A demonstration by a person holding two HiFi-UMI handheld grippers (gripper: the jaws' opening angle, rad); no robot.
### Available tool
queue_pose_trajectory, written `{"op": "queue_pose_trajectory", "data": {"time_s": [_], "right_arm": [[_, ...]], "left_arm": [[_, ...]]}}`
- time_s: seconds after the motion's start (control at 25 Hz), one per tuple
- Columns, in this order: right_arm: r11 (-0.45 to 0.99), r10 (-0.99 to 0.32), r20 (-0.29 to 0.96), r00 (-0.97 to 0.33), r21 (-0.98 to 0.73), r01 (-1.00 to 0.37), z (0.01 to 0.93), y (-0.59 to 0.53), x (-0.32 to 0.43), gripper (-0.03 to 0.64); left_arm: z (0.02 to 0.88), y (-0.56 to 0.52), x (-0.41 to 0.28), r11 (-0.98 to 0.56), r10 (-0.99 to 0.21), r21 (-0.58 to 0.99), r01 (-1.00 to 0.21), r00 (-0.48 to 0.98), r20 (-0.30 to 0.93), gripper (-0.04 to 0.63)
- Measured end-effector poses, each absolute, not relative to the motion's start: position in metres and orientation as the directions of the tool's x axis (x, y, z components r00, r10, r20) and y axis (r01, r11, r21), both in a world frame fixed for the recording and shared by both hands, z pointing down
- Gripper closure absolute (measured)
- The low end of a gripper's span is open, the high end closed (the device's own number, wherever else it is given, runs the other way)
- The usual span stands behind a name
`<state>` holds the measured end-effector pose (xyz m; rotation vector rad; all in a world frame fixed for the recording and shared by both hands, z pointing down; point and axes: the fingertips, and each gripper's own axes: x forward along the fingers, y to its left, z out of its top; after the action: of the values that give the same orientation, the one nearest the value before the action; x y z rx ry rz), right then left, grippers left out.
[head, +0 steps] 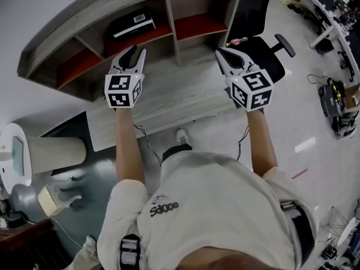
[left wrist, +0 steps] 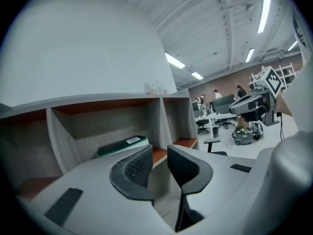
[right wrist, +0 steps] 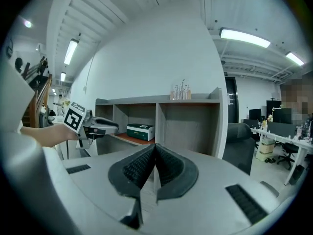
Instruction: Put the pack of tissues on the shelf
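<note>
The pack of tissues (head: 131, 25), dark green and white with a barcode label, lies flat in the middle compartment of the grey shelf (head: 67, 35) with red-brown boards. It also shows in the left gripper view as the tissue pack (left wrist: 122, 145) and in the right gripper view as the tissue pack (right wrist: 140, 131). My left gripper (head: 136, 50) hovers over the desk just in front of that compartment. Its jaws stand a little apart with nothing between them (left wrist: 160, 148). My right gripper (head: 225, 52) hangs to the right before the right compartment, its pads pressed together and empty (right wrist: 155, 146).
The shelf stands at the back of a pale wooden desk (head: 169, 97). A black office chair (head: 264, 44) sits right of the desk. A white round unit (head: 14, 151) is at the left, and further desks and equipment (head: 337, 103) are at the far right.
</note>
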<state>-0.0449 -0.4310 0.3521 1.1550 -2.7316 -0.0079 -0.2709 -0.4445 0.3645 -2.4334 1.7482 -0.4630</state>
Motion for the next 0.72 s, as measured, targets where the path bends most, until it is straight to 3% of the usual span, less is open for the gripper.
{"op": "queue_pose_trajectory", "data": {"time_s": [0.24,0.72], "right_arm": [[0.714,-0.7,0.142,-0.7,0.118,-0.69,0.338,-0.389,-0.008,0.611],[0.782,-0.616,0.114,-0.78,0.205,-0.588,0.321,-0.292,0.028,0.611]], "left_arm": [[0.371,-0.373,-0.255,-0.218,-0.966,-0.203,-0.955,0.181,0.183,0.575],[0.377,-0.232,-0.196,-0.145,-0.975,-0.238,-0.96,0.098,0.198,0.577]]}}
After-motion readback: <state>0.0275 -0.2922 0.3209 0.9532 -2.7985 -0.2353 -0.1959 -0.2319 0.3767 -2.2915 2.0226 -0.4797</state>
